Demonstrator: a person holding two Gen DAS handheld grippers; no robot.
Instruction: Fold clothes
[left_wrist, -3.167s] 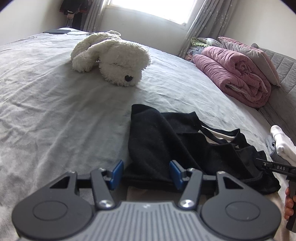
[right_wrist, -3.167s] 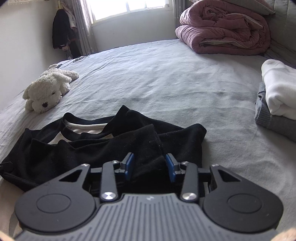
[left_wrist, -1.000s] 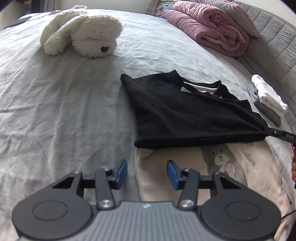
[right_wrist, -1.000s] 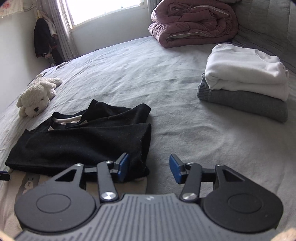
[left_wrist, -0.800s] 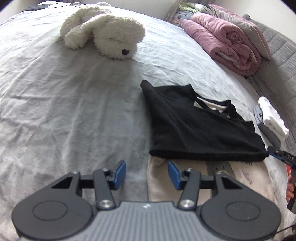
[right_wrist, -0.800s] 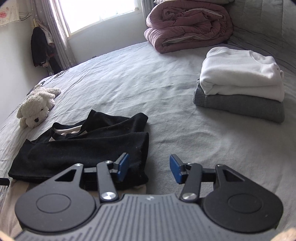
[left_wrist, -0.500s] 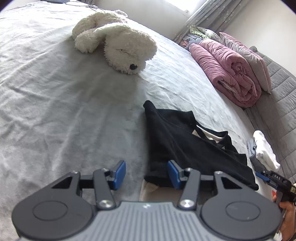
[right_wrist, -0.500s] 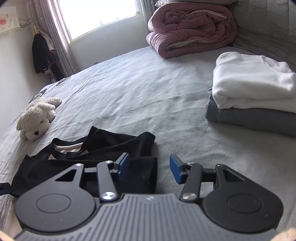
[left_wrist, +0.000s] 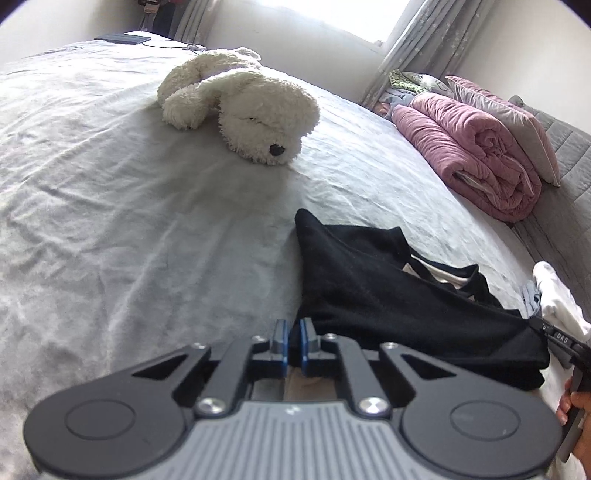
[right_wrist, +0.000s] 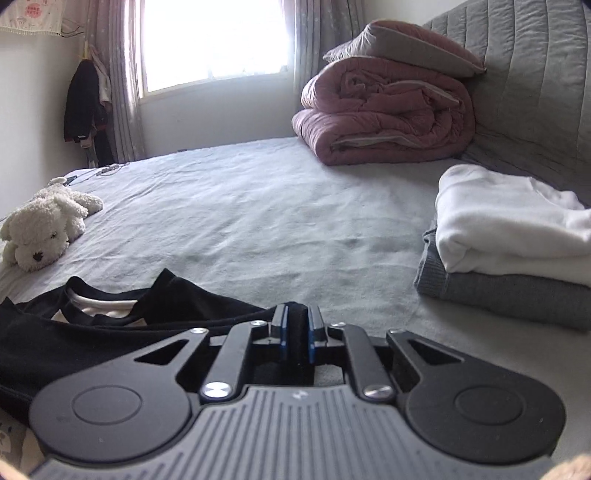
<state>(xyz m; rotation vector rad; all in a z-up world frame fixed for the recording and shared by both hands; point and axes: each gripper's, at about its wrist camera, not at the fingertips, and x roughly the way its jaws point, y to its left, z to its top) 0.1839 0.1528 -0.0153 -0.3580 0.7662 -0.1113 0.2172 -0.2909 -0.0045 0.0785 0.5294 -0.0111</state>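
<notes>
A black top (left_wrist: 388, 295) lies folded on the grey bed (left_wrist: 110, 203), a cream lining showing at its neck. My left gripper (left_wrist: 292, 339) is shut on the near left corner of the fold, black cloth pinched between its blue pads. In the right wrist view the same top (right_wrist: 110, 332) spreads to the left. My right gripper (right_wrist: 295, 332) is closing on its right corner, with black fabric filling the narrow gap between the pads. The left wrist view shows the right gripper's tip (left_wrist: 561, 339) at the garment's far right corner, a hand (left_wrist: 576, 406) behind it.
A white plush dog (left_wrist: 251, 107) lies farther up the bed. A rolled pink quilt (right_wrist: 384, 114) sits against the grey headboard. To the right stands a folded white sweater (right_wrist: 509, 229) on a folded grey one (right_wrist: 509, 299).
Both grippers have gone from open to closed on the near corners of the black top. The left gripper tilted and rolled; the right gripper dropped lower toward the cloth.
</notes>
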